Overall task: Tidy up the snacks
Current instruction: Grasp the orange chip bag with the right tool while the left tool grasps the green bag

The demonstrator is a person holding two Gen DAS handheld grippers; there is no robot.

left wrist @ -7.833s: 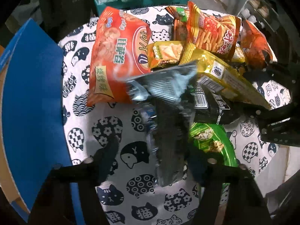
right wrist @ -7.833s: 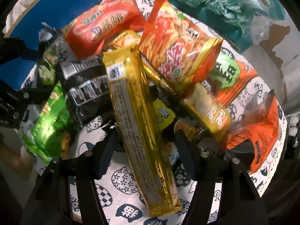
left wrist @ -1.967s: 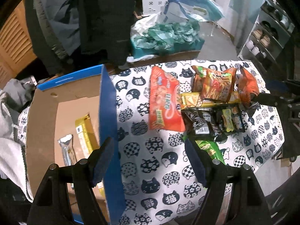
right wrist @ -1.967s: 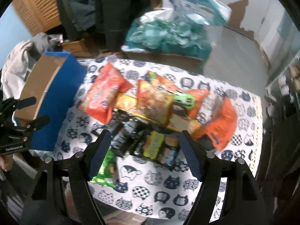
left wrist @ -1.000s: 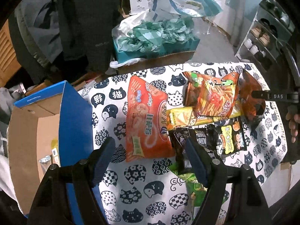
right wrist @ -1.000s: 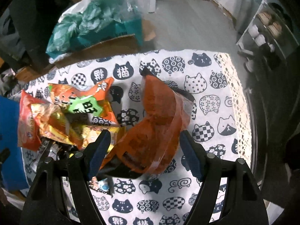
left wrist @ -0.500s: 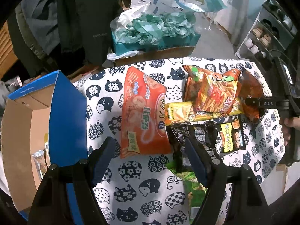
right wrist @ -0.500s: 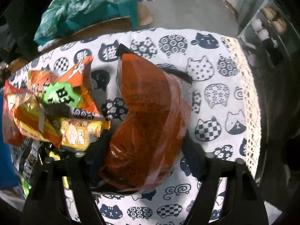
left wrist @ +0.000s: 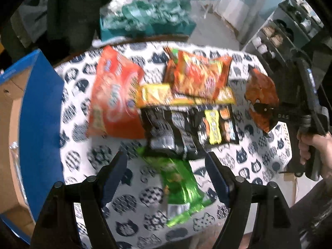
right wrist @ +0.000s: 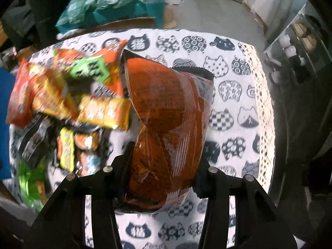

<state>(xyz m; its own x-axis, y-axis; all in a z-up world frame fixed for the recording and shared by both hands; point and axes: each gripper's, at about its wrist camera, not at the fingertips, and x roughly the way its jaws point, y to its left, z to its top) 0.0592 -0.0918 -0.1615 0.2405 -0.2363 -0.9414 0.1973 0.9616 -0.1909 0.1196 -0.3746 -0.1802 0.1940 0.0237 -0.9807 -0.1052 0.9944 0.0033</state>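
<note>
orange bag (right wrist: pixel 170 124): glossy crinkled plastic | tablecloth (right wrist: pixel 238 95): matt printed cloth | box (left wrist: pixel 39 112): cardboard

In the left wrist view, a cardboard box (left wrist: pixel 39 112) is placed at the left edge, beside the table (left wrist: pixel 132 178). At the frame's centre a heap of snack packets (left wrist: pixel 182 108) is spread on the table, with a large packet (left wrist: pixel 116 95) at its left, two packets overlapping at the top, and one packet (left wrist: pixel 178 180) lying apart below. At the right, a bag (left wrist: pixel 261 101) is seen. In the right wrist view, that bag (right wrist: pixel 170 128) fills the centre, with the heap to its left.
</note>
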